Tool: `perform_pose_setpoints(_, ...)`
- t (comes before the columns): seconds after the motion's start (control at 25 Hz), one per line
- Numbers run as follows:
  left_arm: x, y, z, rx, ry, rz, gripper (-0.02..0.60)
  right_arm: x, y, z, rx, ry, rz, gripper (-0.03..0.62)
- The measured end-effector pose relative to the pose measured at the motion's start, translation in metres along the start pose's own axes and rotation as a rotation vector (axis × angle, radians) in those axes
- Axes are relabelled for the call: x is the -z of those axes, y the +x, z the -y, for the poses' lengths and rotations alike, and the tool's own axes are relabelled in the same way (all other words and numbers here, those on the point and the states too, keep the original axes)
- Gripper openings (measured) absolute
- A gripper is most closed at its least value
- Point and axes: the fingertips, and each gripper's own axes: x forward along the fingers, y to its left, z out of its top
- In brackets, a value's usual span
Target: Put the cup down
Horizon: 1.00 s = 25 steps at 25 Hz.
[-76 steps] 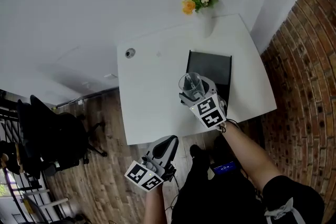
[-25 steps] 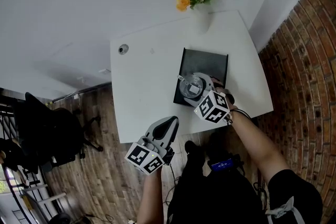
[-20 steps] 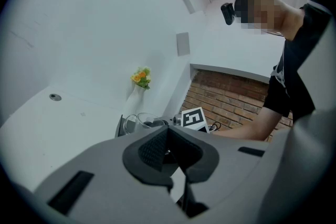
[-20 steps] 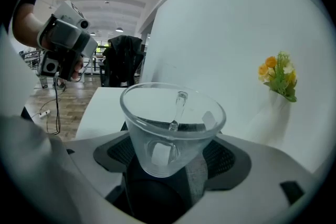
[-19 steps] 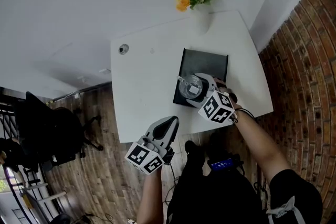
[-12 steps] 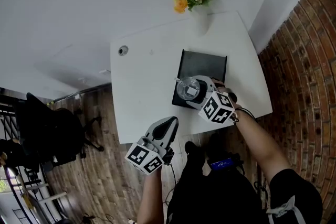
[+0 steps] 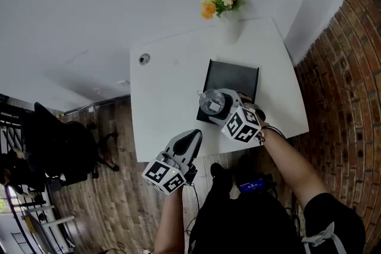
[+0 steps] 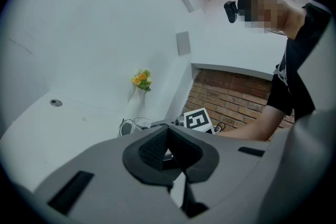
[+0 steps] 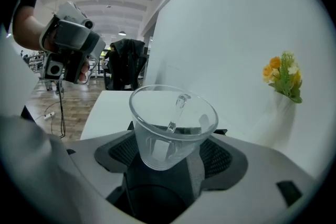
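Cup [image 9: 172, 126] clamped in right gripper [image 9: 169, 157], underside out of sight; left gripper [image 8: 168, 147] jaws together, empty.

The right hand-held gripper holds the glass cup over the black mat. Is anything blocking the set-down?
Nothing visible does. The cup, clamped in the right hand-held gripper, is over the near left corner of the black mat, whose visible surface is bare. The flower vase stands apart at the far edge of the table.

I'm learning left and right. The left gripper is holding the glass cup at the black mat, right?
No, the right gripper holds the glass cup at the black mat; the right gripper view shows it between the jaws. The left gripper is shut on nothing.
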Motion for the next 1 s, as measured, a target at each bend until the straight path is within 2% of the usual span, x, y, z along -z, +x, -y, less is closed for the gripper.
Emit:
perform_pose_setpoints(0.32,-0.004,0.009,0.0,0.001,0.013,-0.001,0.007,0.009,-0.018,0.001,-0.022,-0.005,-0.02,0.373)
perform_pose_setpoints(0.52,-0.01,0.011,0.001,-0.003,0.022,0.016,0.006,0.012,-0.046,0.014,0.002,0.082,0.01,0.373)
perform_pose_setpoints(0.68,-0.017,0.013,0.003,-0.013,0.029,0.029,0.006,0.004,-0.076,0.028,-0.018,0.261,0.109,0.373)
perform_pose_setpoints(0.84,-0.026,0.011,0.008,-0.005,0.06,0.04,0.006,-0.009,-0.112,0.039,-0.072,0.503,0.261,0.371)
perform_pose_setpoints(0.92,-0.029,0.009,0.012,0.0,0.069,0.049,0.006,-0.019,-0.132,0.047,-0.085,0.643,0.367,0.333)
perform_pose_setpoints(1.0,-0.031,0.006,0.018,0.004,0.068,0.062,0.007,-0.027,-0.153,0.055,-0.069,0.744,0.461,0.258)
